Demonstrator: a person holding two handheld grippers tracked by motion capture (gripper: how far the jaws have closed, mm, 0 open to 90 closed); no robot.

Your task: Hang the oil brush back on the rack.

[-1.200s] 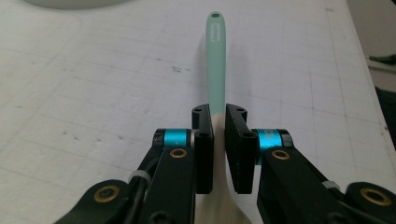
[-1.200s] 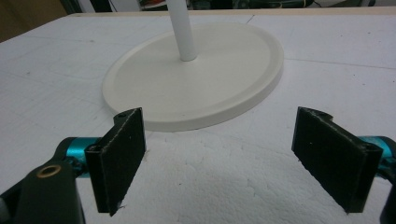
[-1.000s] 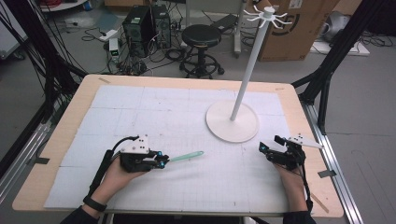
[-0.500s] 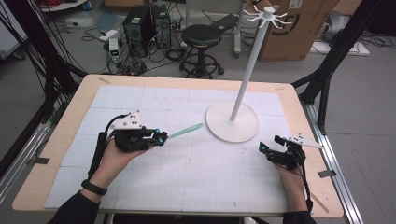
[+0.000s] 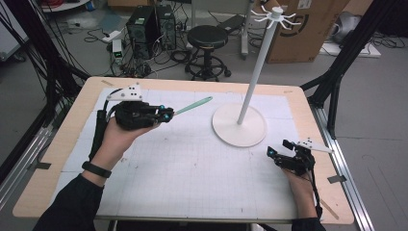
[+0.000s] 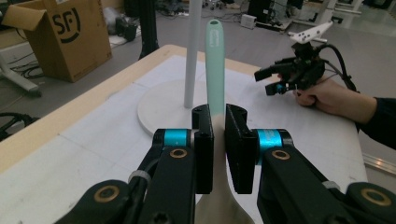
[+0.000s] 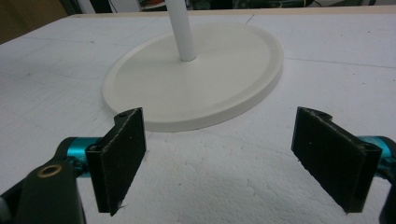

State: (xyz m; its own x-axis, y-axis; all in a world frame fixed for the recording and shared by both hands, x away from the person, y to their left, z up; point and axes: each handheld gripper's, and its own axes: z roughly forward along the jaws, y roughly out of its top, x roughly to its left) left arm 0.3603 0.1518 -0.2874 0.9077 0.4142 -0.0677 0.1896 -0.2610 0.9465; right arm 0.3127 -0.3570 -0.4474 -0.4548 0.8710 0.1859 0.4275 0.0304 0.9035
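Note:
My left gripper [image 5: 168, 114] is held above the table's left half, shut on a long mint-green utensil [image 5: 192, 105] whose slim end points right toward the white hanger stand [image 5: 255, 72]. In the left gripper view the two jaws of the left gripper [image 6: 218, 135] pinch the utensil [image 6: 215, 60] where it widens into a cream part; its far tip has a small hole. My right gripper [image 5: 273, 154] rests at the table's near right, open and with nothing between its pads. In the right gripper view, the right gripper [image 7: 224, 154] faces the stand's round base [image 7: 196, 79].
The stand's round base [image 5: 239, 126] sits on the white mat right of centre, and its pole ends in a ring of hooks [image 5: 276, 14]. A stool [image 5: 207, 38], computers and a cardboard box [image 5: 308, 33] stand on the floor beyond the far edge.
My left hand has risen and moved toward the far left of the table, carrying the utensil with it. The right hand has stayed put.

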